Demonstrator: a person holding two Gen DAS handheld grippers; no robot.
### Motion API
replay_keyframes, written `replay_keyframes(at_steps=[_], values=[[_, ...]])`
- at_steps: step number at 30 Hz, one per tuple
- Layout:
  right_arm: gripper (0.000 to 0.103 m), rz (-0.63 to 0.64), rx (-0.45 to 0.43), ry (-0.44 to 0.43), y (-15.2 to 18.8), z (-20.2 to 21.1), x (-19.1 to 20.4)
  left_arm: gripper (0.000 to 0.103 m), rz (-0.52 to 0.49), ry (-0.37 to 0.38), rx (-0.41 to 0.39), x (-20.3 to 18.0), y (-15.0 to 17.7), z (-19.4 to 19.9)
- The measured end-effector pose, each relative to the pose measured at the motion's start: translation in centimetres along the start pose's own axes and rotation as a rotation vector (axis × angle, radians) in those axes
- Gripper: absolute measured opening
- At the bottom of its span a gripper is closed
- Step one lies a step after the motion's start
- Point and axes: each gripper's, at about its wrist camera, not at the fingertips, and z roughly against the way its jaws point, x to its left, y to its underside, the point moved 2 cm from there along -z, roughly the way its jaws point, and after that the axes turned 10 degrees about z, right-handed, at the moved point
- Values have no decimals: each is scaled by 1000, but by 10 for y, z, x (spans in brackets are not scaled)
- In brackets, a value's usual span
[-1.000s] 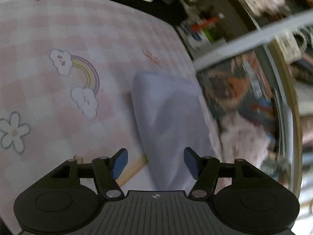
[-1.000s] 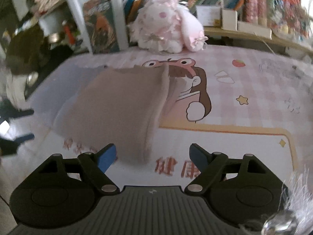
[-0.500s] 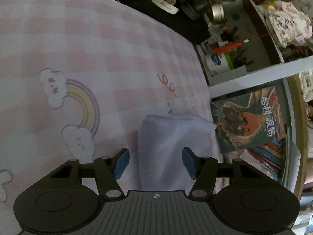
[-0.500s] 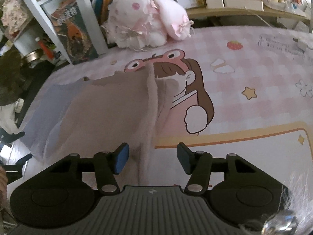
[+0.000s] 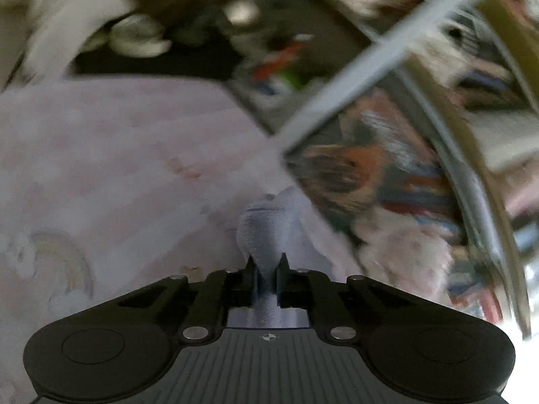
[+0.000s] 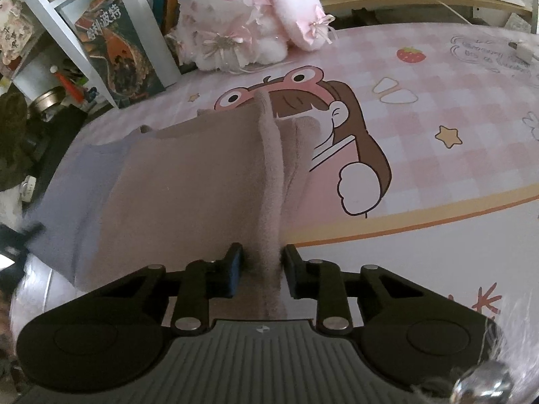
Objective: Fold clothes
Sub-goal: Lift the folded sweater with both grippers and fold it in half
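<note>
so it's a table with a pink checked cartoon mat (image 6: 421,107), and lying right on it are a taupe cloth (image 6: 188,181), a lavender cloth (image 6: 74,188) underneath, plus a pink plush bunny (image 6: 249,23).

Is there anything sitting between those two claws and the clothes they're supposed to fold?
Nothing visible. The left gripper is pinched on a bunched lavender cloth, and the right gripper has a raised ridge of the beige garment between its fingers. Cloth sits directly in both.

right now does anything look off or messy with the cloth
Nothing damaged or spilled. The cloth is bunched into a raised ridge in the right gripper, and the left gripper pinches a lavender edge. That suits a fold under way.
</note>
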Motion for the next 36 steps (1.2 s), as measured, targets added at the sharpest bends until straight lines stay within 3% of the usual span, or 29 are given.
replay_keyframes(at_steps=[2, 5, 10, 13, 16, 23, 26, 30, 36], values=[[25, -6, -1, 4, 0, -1, 1, 9, -26, -53, 6, 4, -3, -5], [25, -11, -1, 8, -1, -1, 2, 10, 54, -118, 42, 23, -7, -18], [25, -13, -1, 7, -1, -2, 3, 26, 219, -100, 90, 53, -11, -38], [25, -9, 4, 7, -2, -2, 4, 24, 284, -85, 84, 62, -9, -43], [29, -33, 10, -3, -5, -3, 1, 14, 298, -67, 69, 67, -9, -44], [32, -23, -22, 16, -30, -13, 1, 11, 271, -71, 36, 75, -22, -32], [31, -35, -5, -26, -33, -23, 3, 11, 255, -87, 24, 79, -30, -27], [21, -68, 18, -114, -28, -30, 9, 9, 242, -104, -9, 80, -38, -18], [18, -58, 23, -144, -26, -30, 13, 8, -5, -21, -44, 14, -36, 2]])
